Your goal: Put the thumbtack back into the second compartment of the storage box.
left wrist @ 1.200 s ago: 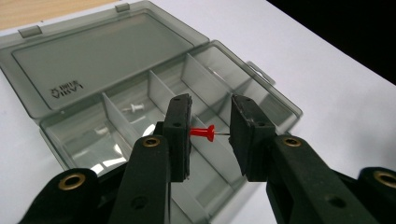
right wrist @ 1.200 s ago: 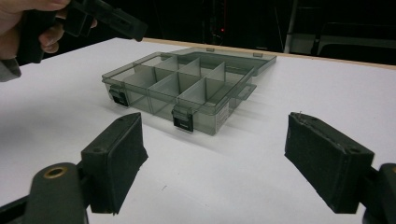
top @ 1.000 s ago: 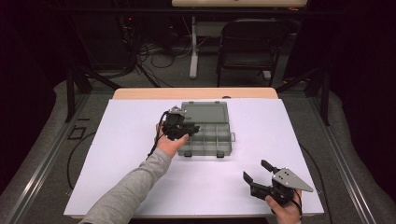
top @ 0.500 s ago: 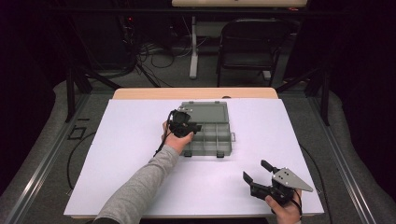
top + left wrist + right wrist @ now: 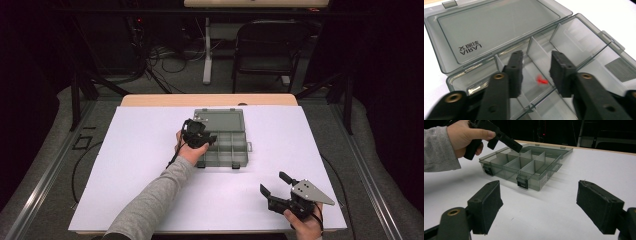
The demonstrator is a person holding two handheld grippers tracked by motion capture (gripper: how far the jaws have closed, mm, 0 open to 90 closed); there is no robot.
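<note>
A smoky grey compartment box (image 5: 235, 150) lies open at the table's middle, its lid (image 5: 220, 120) folded flat behind it. My left gripper (image 5: 209, 141) hangs over the box's left compartments, pointing down into them. Its jaws (image 5: 536, 63) have just been opening and stand apart. A small red piece (image 5: 541, 80), blurred, shows between the jaws, down in a compartment with neither pad touching it. My right gripper (image 5: 273, 183) rests near the front right of the table, open and holding nothing. From the right gripper view (image 5: 537, 205) the box (image 5: 524, 165) and the left gripper (image 5: 510, 143) show ahead.
A white sheet (image 5: 125, 165) covers the table, with its wooden edge (image 5: 210, 100) at the back. A black chair (image 5: 267, 45) and cables stand on the floor beyond. The box's two front latches (image 5: 522, 182) face the person.
The left gripper has shifted slightly right and down over the box's compartments. The right gripper has stayed where it was.
</note>
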